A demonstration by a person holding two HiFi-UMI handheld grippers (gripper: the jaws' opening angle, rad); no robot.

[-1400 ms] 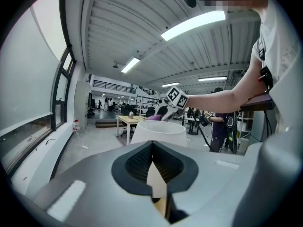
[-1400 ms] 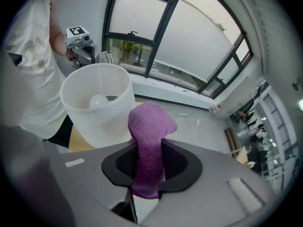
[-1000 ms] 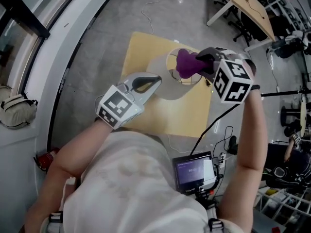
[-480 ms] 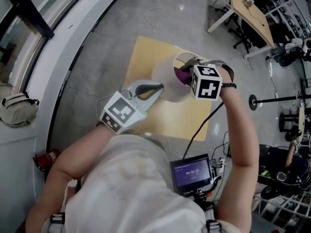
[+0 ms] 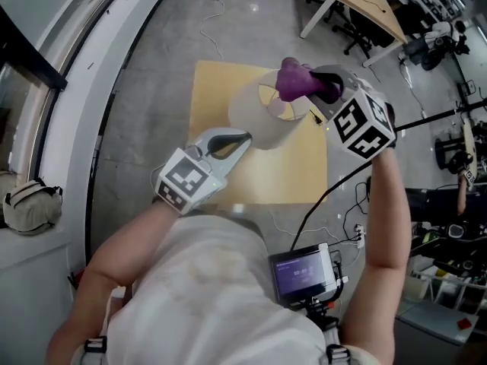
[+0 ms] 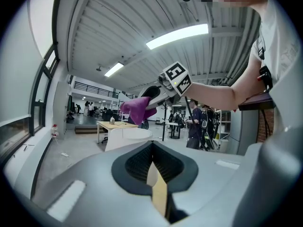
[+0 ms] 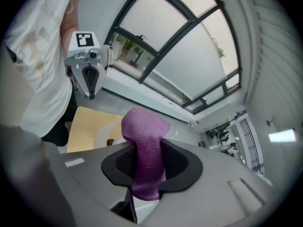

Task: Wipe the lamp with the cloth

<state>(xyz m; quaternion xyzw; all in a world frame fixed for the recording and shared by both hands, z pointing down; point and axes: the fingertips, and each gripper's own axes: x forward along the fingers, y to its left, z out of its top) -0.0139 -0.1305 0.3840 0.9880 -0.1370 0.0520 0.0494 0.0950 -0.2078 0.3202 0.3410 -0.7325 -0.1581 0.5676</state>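
Note:
A lamp with a white shade [image 5: 262, 120] stands on a yellow table [image 5: 217, 90]. My right gripper [image 5: 310, 84] hovers just above the shade's far rim, shut on a bunched purple cloth [image 5: 291, 80]. Its jaws have just been closing slightly on the cloth. In the right gripper view the cloth [image 7: 143, 143] sticks up between the pads, with the shade [image 7: 105, 135] below. My left gripper [image 5: 243, 138] is shut and empty, its tip at the shade's near side. From the left gripper view, the shade [image 6: 124, 137] lies ahead and the cloth [image 6: 135, 109] hangs over it.
A small screen [image 5: 304, 268] hangs at the person's chest with a black cable [image 5: 335, 188] running up to the right arm. A white cord [image 5: 205, 21] lies on the grey floor. Desks and chairs [image 5: 358, 6] stand at the back right; a curved window wall [image 5: 68, 74] is at left.
The right gripper dipped the cloth down at the shade's opening half a second ago, then rose again above the rim. The left gripper stayed by the shade's near side.

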